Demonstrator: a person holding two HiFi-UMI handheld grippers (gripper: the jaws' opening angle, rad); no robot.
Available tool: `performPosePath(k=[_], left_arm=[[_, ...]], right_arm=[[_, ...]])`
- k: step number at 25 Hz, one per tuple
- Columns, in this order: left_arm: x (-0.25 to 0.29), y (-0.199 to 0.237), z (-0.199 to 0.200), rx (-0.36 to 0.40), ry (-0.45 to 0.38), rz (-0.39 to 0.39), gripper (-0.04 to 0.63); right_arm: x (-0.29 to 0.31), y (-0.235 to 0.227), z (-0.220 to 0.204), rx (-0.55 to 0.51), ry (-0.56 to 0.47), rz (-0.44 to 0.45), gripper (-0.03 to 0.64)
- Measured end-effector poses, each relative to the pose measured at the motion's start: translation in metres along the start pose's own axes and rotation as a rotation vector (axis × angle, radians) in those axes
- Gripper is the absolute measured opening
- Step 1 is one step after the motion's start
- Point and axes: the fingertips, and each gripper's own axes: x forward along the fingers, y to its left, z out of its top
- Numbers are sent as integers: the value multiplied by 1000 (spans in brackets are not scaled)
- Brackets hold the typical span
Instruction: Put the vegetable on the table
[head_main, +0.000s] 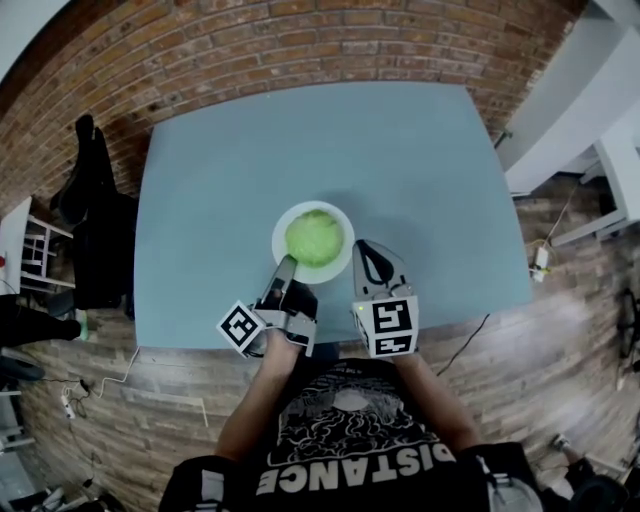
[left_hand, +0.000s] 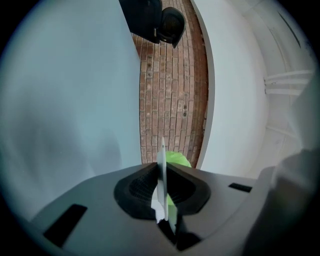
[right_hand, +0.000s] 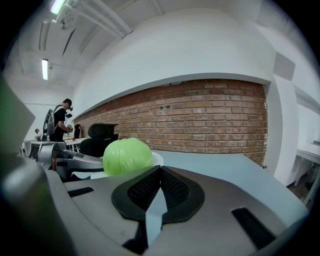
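The left gripper (head_main: 287, 266) pinches the near rim of the white plate (head_main: 338, 262), green cabbage (head_main: 314, 236) just ahead; the right gripper (head_main: 367, 252), closed and empty, sits beside it.

Waxy, smooth pale-green round vegetable (head_main: 314, 236); thin glossy white plate (head_main: 279, 236), maybe plastic, between left gripper (head_main: 287, 264) black ribbed rubbery pads (left_hand: 137, 192); matt blue-grey tabletop (head_main: 420, 180).

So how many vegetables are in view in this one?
1. A green cabbage sits in the white dish near the front edge of the table; the left gripper is shut on the dish's rim. No other shows in any view.
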Motion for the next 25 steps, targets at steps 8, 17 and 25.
performPosePath(k=[8, 17, 25], left_arm=[[15, 30, 16, 18, 34, 43, 29], [31, 61, 26, 44, 55, 116, 29], [36, 92, 31, 86, 84, 228, 29]], right_arm=[[23, 4, -1, -8, 21, 0, 8], [41, 4, -12, -9, 52, 5, 8], [52, 5, -19, -3, 75, 15, 8]])
